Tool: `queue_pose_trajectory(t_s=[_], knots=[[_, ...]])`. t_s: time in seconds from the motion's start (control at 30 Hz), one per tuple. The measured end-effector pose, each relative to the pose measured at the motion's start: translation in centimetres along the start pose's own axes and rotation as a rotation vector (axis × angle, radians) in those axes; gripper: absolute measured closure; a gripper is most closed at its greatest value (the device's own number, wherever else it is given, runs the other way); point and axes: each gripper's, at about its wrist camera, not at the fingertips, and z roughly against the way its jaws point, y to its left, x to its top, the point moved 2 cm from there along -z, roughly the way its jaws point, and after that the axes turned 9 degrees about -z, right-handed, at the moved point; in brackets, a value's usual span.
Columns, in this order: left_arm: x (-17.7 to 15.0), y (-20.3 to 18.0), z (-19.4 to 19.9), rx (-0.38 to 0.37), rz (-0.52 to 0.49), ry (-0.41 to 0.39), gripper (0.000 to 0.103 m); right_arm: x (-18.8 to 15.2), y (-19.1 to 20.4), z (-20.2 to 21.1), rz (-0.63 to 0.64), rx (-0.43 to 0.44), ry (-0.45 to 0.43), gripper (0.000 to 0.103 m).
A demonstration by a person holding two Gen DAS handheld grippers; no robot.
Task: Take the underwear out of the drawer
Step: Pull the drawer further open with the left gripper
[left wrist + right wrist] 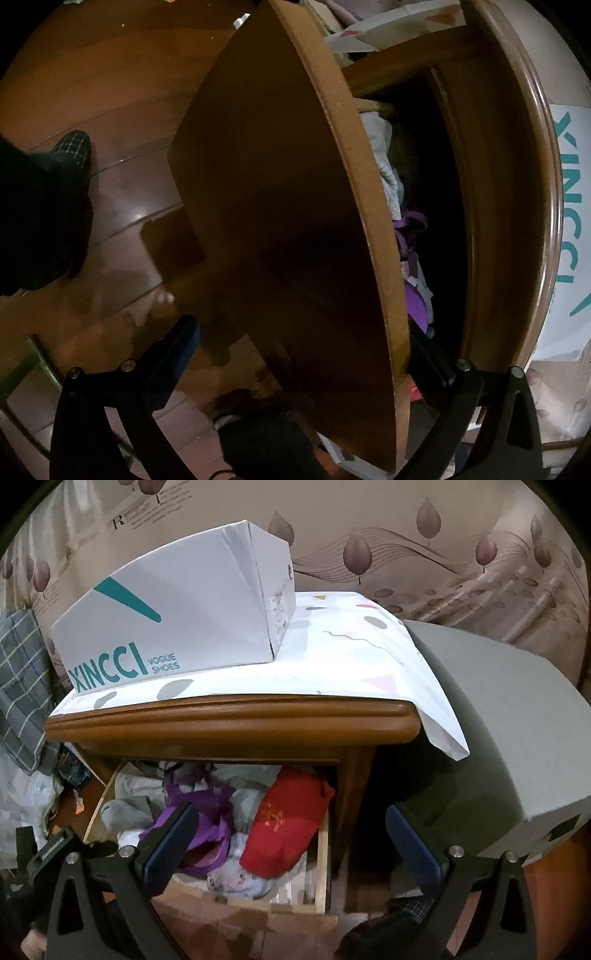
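Note:
The wooden nightstand drawer [320, 853] stands pulled out, full of clothes: purple underwear [207, 812], a red garment [288, 819] and grey and white pieces [125, 808]. My right gripper [291, 845] is open and empty, above the drawer's front, apart from the clothes. My left gripper [306, 354] is open with its jaws straddling the drawer's front panel [280, 206]: one finger [177, 350] outside, the other [428, 354] inside. Purple underwear [413, 236] and grey cloth [384, 155] show inside the drawer.
A white XINCCI shoe box [177, 613] sits on a patterned cloth [351, 653] on the nightstand top [229, 720]. A grey padded bed edge [498, 731] is at right. A checked bag [22, 686] hangs at left. Slippered feet [70, 151] stand on the wood floor [92, 74].

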Motion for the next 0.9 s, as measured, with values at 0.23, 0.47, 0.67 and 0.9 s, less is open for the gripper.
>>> queue_pose_trajectory(t_s=[0.23,0.47,0.67,0.9], knots=[[-0.1,-0.3,0.7,0.048,-0.025,0.02,0.0,-0.1,0.2,-0.2,0.007,-0.003,0.003,0.0],[1.5,-1.1,0.7,0.082,-0.056,0.044,0.0,-0.4,0.4,-0.2,0.02,-0.002,0.011,0.0],[2.2,-4.6,2.2,0.237,-0.289,-0.043,0.0,-0.6,0.8,-0.6,0.03,0.002,0.027,0.0],[1.5,-7.4,1.7,0.38,-0.525,-0.117,0.004,-1.0,1.3,-0.8,0.063,0.008,0.044,0.0]])
